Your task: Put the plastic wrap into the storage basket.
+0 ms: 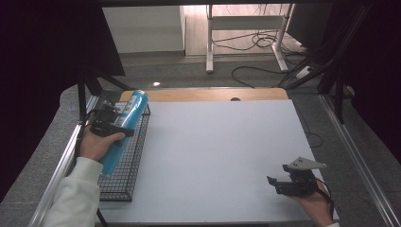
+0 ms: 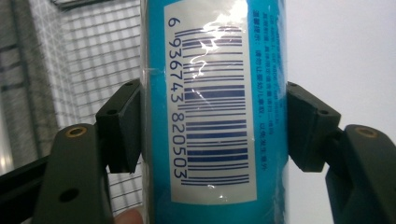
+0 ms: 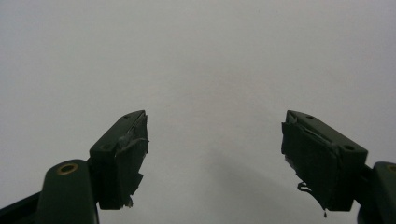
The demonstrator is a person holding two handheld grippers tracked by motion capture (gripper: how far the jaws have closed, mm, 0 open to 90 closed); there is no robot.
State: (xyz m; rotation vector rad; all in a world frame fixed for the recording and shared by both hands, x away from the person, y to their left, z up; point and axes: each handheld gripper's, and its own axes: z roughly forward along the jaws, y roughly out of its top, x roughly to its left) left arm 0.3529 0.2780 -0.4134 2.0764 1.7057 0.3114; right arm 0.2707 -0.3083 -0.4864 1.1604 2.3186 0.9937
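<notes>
The left gripper [image 1: 109, 124] is clamped across a long blue cylindrical can [image 1: 124, 131] at the left side of the table — in the high view the can runs lengthwise over the black wire basket [image 1: 124, 182], its far end at the basket's far edge and its near end passing the person's left hand [image 1: 97, 144]; whether the can rests on the wire or is held clear of it cannot be told. In the left gripper view both black pads [image 2: 122, 126] press flat against opposite sides of the can [image 2: 215, 102], which stands between them with its white barcode label [image 2: 212, 100] facing the camera; the basket's mesh [image 2: 100, 60] shows behind it on one side and the pale table surface [image 2: 341, 51] on the other. A fingertip shows at the bottom edge of that view, just beside the can. The right gripper [image 1: 288, 183] sits well apart from the can, low over the near right part of the grey table top [image 1: 213, 156], held in the person's right hand [image 1: 314, 201] with its grey three-cornered plate on top. In the right gripper view its jaws stand wide apart with nothing between them, and both worn pads [image 3: 123, 156] hang over bare table
</notes>
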